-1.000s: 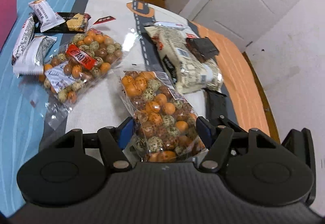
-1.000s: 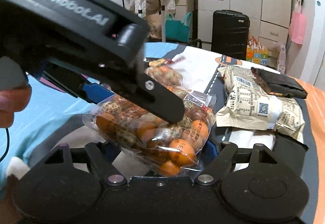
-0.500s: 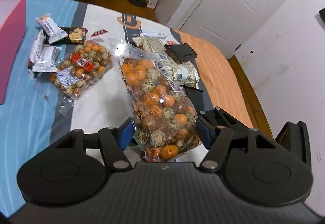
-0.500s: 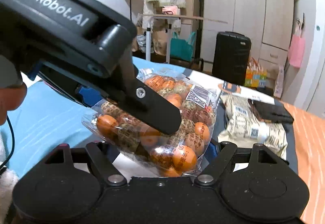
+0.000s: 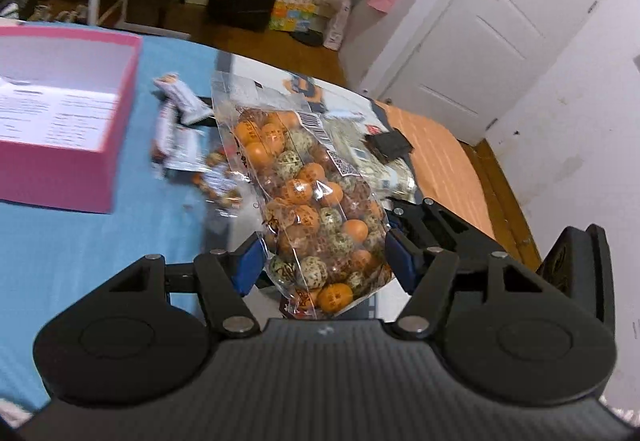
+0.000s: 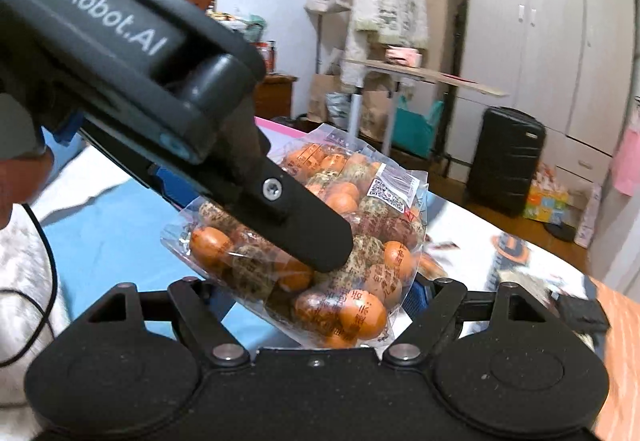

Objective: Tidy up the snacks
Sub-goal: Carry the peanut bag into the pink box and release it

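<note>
A clear bag of orange and speckled snack balls [image 5: 316, 209] is up off the counter [image 5: 80, 241], gripped by both tools at once: the left gripper [image 5: 322, 261] has its blue pads pressed on the bag's lower end at a middling opening, and the right gripper [image 6: 316, 293] clamps the same bag from the other side with its jaws set wider. I judge the step in hand to be carrying this bag to storage, most likely the open pink box [image 5: 120, 113] at the far left, which holds only a printed sheet as far as can be seen. The next move calls for swinging the bag left over the box wall, both tools travelling together so the film does not tear or slip. On the counter lie one more bag of the same balls [image 5: 218, 177], blurred, about three small white packets [image 5: 176, 121], one large pale pack [image 5: 384, 169] and one dark packet [image 5: 390, 143] on top of it.
</note>
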The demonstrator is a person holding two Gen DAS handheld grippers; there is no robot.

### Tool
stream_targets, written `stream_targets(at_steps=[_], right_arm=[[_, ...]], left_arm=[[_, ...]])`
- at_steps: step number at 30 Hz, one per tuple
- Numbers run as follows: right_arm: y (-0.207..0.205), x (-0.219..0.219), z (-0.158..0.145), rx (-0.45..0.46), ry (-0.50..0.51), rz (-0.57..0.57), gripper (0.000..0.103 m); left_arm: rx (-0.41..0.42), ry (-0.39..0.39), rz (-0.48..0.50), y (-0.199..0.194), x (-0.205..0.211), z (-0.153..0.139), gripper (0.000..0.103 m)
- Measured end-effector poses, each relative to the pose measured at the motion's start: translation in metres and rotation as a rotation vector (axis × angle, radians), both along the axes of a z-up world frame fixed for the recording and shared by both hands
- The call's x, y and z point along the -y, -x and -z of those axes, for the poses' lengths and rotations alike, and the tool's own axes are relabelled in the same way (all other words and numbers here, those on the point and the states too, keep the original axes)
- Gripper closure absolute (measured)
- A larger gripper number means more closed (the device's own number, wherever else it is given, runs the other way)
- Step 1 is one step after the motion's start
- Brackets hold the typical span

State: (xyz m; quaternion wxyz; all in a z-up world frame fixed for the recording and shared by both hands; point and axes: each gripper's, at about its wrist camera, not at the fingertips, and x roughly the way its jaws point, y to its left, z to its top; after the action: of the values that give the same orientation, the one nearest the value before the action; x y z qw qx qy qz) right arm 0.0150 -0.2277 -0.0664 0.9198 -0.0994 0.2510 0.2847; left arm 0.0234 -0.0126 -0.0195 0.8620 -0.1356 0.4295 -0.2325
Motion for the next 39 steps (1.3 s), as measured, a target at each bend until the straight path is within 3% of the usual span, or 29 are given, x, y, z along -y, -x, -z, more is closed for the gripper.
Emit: stream_targets(at_steps=[7,15,19,24,30,34,39], right_arm=[[-0.023,-0.037,-0.016,-0.012,-0.011,-0.065,0.020],[-0.065,-0.083,-0.011,0.024,0.010,-0.113,0.020],[-0.097,-0.109,0.002,0.027,0.006,-0.149,0.020],[-0.137,-0.130,0.024,-0.043,-0.038,-0.143,0.020],[-0.168,-0.156,0.037,-0.157,-0.002,-0.150,0.020],[-0.190,-0.177,0.037,-0.208,0.081,-0.173,0.020],[-0.195,-0.194,0.038,-0.202,0.191,-0.169,0.020]], left_arm=[[0.033,-0.014,-0.080,-0.005,-0.046,-0.018,0.039],[0.042,0.014,-0.135,-0.052,-0.105,-0.018,0.039],[0.030,0.006,-0.168,-0.087,-0.127,-0.002,0.040],[0.008,-0.015,-0.190,-0.129,-0.154,0.018,0.040],[-0.062,0.034,-0.235,-0.165,-0.188,0.042,0.039],[-0.099,0.087,-0.267,-0.179,-0.206,0.056,0.038],[-0.129,0.155,-0.293,-0.193,-0.219,0.077,0.036]])
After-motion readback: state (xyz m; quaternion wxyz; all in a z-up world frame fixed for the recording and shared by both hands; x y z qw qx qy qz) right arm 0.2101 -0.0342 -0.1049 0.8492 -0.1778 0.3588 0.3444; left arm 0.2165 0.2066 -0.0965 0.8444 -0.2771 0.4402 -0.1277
